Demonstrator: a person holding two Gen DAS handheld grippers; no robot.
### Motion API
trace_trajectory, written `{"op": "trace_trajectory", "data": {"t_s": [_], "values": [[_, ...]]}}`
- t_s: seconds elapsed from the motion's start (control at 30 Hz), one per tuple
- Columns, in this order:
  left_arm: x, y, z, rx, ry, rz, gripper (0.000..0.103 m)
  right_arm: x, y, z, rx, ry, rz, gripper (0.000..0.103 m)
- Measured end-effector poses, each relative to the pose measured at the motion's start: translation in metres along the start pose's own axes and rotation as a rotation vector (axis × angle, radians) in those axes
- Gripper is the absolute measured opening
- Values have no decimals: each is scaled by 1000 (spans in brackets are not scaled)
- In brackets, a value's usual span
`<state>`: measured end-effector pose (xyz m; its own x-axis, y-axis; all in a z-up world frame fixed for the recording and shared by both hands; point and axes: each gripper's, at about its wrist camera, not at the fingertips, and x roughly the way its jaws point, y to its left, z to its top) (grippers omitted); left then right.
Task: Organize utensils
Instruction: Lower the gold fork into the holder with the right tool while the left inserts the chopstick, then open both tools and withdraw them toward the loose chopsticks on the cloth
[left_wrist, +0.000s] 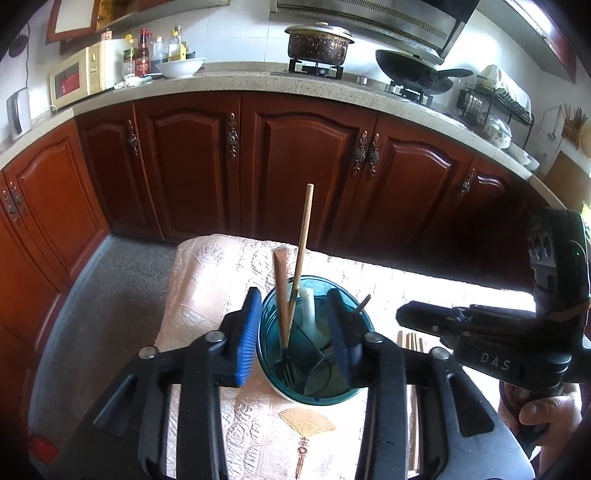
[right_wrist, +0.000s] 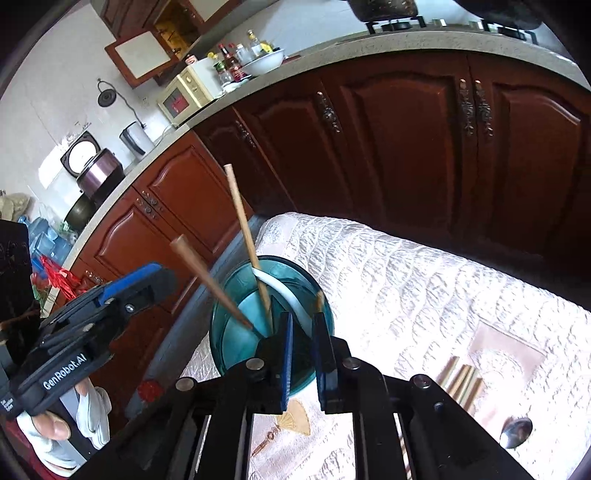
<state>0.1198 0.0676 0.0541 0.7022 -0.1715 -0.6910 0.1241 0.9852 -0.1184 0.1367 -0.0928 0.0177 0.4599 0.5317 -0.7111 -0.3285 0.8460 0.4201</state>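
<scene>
A teal glass cup (left_wrist: 314, 387) (right_wrist: 236, 314) stands on the clothed table. In it stand a wooden-handled fork (left_wrist: 281, 291) (right_wrist: 207, 275), a long chopstick (left_wrist: 303, 243) (right_wrist: 242, 221), a white spoon (left_wrist: 308, 310) (right_wrist: 284, 291) and a short stick (left_wrist: 364, 302) (right_wrist: 318, 300) that leans on the rim. My left gripper (left_wrist: 293, 332) (right_wrist: 159, 277) hovers over the cup, open, its blue pads clear of the fork. My right gripper (right_wrist: 304, 350) (left_wrist: 400, 317) sits just right of the cup, pads barely apart, nothing between them.
More chopsticks (right_wrist: 461, 380) (left_wrist: 410, 341) and a metal spoon (right_wrist: 517, 432) lie on the white embroidered cloth (right_wrist: 406, 277) to the right. Dark wooden cabinets (left_wrist: 295, 166) and a stone counter (left_wrist: 221, 85) stand beyond the table. A hand (left_wrist: 543, 413) holds the right gripper.
</scene>
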Motion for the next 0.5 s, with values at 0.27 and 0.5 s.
{"op": "trace_trajectory", "data": {"t_s": [0.27, 0.5], "values": [[-20, -16, -9, 14, -44, 24, 50, -42, 2, -24, -2, -78, -58, 28], [-37, -46, -22, 53, -78, 21, 53, -83, 6, -44, 9, -153, -121, 38]]}}
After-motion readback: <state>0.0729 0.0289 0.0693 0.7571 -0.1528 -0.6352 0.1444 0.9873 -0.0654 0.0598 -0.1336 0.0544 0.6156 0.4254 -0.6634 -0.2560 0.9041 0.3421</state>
